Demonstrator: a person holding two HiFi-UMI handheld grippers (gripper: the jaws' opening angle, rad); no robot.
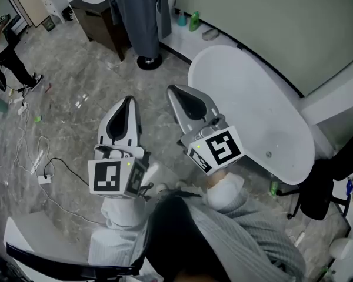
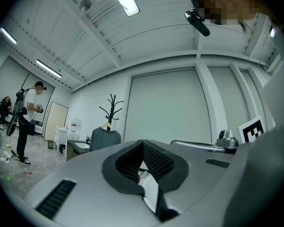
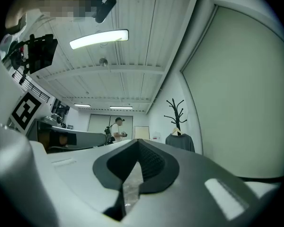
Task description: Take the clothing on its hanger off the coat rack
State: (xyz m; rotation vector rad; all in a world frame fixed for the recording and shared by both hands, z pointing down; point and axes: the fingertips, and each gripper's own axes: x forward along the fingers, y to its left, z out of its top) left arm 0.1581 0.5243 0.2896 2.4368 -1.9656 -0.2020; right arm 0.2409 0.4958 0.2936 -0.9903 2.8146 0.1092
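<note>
A grey garment point(image 1: 140, 10) hangs on a hanger from the black coat rack point(image 1: 148, 61) at the far side of the room. In the left gripper view the rack point(image 2: 112, 109) rises above the garment point(image 2: 105, 138), small and distant. The right gripper view also shows the garment point(image 3: 181, 142) under the rack point(image 3: 176, 111). My left gripper point(image 1: 128, 101) and right gripper point(image 1: 173, 91) are held side by side close to the body, well short of the rack. Both are shut with nothing between the jaws. The closed pads of the left gripper point(image 2: 143, 150) and right gripper point(image 3: 138, 148) point roughly level toward the rack.
A white oval table point(image 1: 265, 122) stands to the right, with a black chair point(image 1: 320, 187) beyond it. A dark cabinet point(image 1: 97, 16) sits left of the rack, and bottles point(image 1: 194, 21) stand by the wall. Another person point(image 1: 9, 54) is at the far left; cables point(image 1: 44, 169) lie on the floor.
</note>
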